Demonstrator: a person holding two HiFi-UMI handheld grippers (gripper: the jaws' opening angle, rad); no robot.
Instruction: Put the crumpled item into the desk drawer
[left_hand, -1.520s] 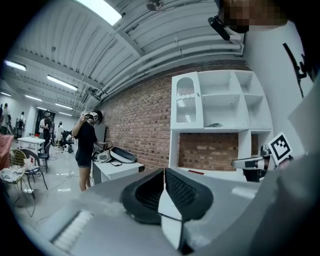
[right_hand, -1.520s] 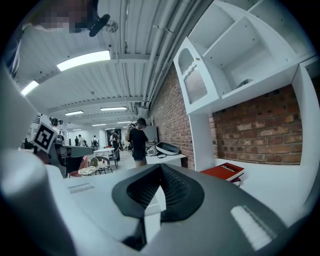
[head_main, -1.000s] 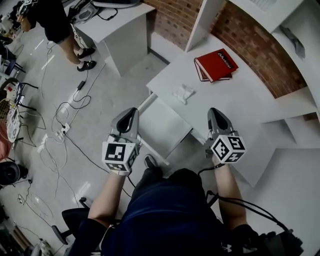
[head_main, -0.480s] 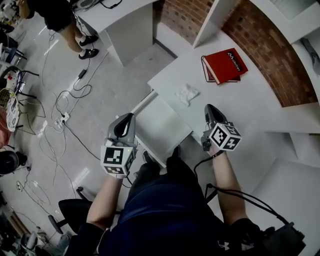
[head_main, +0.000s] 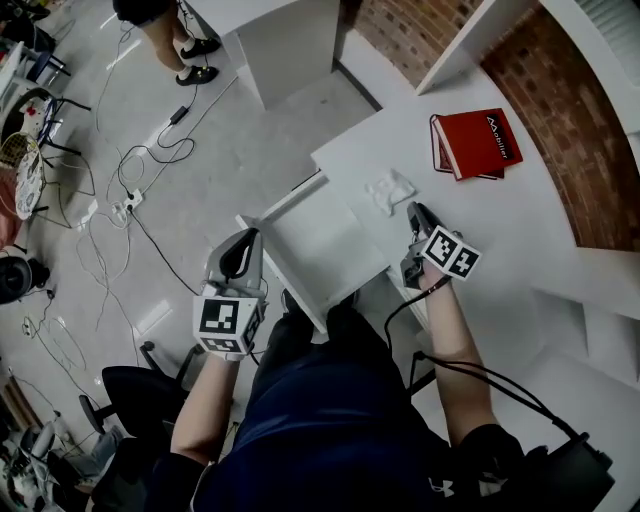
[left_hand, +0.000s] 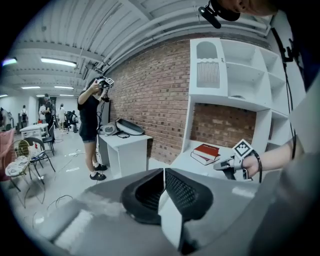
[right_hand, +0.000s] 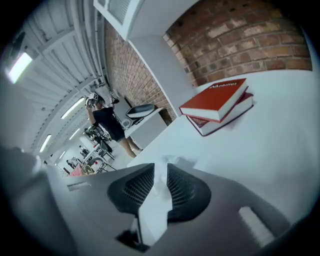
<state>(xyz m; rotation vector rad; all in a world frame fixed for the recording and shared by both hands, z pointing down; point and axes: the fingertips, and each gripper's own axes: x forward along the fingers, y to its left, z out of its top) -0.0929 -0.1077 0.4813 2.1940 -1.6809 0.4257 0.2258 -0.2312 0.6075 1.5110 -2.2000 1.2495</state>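
Closing in over the last second, the right gripper (head_main: 414, 210) has travelled up the white desk (head_main: 520, 215) from the near edge, and its tips now sit just beside the crumpled item (head_main: 390, 190), which has not shifted from its spot on the desk near the back of the drawer. Seen from the head view, the desk drawer (head_main: 310, 240) stands pulled out as before, with nothing in it. The left gripper (head_main: 244, 240) has stayed low at the drawer's left side, over the floor. A red book (head_main: 478, 143) lies farther back on the desk, and a person (head_main: 160, 15) stands at the top edge beyond loose cables (head_main: 130, 205).

From the left gripper view, the left gripper (left_hand: 164, 172) has its fingers (left_hand: 187, 192) clenched, tips meeting, nothing between them. Beyond them are the person (left_hand: 91, 125) by a second desk (left_hand: 124, 145), a brick wall (left_hand: 150, 85), the red book (left_hand: 205, 151) and the right gripper (left_hand: 226, 165).

From the right gripper view, the right gripper (right_hand: 161, 172) is opening; its fingers (right_hand: 187, 192) are released, with a narrow gap. The crumpled item (right_hand: 172, 161) lies just past the tips, not pinched. The red book (right_hand: 217, 105) rests on the desk (right_hand: 270, 160) beyond.
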